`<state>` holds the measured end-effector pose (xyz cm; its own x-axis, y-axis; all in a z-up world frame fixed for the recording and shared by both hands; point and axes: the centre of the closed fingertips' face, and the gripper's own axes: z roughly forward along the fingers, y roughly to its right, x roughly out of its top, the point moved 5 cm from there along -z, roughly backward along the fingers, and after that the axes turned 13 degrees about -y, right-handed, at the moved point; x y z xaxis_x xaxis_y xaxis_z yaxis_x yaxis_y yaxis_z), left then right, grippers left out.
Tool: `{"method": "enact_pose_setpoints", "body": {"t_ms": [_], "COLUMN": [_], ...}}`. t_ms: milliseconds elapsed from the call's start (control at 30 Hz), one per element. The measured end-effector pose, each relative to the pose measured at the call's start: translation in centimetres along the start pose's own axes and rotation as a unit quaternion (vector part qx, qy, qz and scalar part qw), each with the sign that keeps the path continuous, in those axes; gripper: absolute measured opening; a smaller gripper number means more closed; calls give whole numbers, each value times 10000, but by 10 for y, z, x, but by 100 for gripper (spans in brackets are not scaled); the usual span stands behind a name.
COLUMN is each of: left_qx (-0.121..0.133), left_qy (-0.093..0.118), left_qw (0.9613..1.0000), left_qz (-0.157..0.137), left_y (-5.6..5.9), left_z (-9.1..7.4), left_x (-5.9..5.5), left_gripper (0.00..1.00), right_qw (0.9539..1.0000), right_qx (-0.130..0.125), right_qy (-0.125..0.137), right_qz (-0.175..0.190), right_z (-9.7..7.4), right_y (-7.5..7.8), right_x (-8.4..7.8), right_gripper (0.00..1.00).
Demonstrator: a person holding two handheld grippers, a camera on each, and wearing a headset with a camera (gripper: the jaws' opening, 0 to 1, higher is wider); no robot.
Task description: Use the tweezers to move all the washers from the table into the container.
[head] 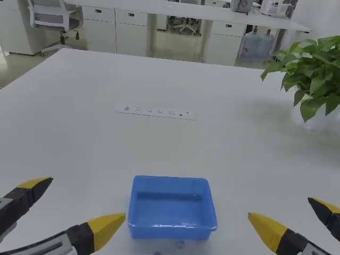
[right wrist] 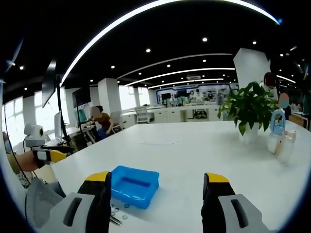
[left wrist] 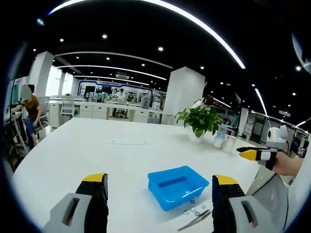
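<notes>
Your left claw (head: 71, 210) sits at the lower left of the head view with its two yellow-tipped jaws spread wide, pinching nothing. Your right claw (head: 295, 219), at the lower right, is spread the same way and also holds nothing. Between them, at the lower centre, one blue container (head: 171, 207) stands on the desk (head: 159, 149).

In the left gripper view the washers (left wrist: 194, 209) lie on the desk just beside the container's near edge, at the lower centre-right of the frame, all outside it. You can make out about five, though they are too small for a sure count. One pair of tweezers (left wrist: 197, 221) lies just below them, apart from both claws.

One potted plant (head: 313, 74) stands at the right edge of the head view. One strip of sockets (head: 155, 111) is set in the desk above the container.
</notes>
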<state>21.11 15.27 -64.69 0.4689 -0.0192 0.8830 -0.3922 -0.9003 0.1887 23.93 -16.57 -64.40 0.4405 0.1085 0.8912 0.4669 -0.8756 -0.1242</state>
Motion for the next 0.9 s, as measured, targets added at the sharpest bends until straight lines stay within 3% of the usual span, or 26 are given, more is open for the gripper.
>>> {"method": "enact_pose_setpoints", "body": {"t_ms": [267, 900], "left_qx": [124, 77], "left_qy": [33, 38], "left_qw": [9999, 9999], "left_qz": [-103, -82], "left_y": [-7, -4], "left_z": [-5, -3], "left_x": [-3, -1], "left_gripper": [90, 90], "right_qw": [10000, 9998], "right_qx": [-61, -164], "right_qy": [4, 24], "right_qz": [-12, -57], "right_z": [0, -2], "right_y": [5, 5], "right_x": [1, 3], "right_gripper": [75, 72]}}
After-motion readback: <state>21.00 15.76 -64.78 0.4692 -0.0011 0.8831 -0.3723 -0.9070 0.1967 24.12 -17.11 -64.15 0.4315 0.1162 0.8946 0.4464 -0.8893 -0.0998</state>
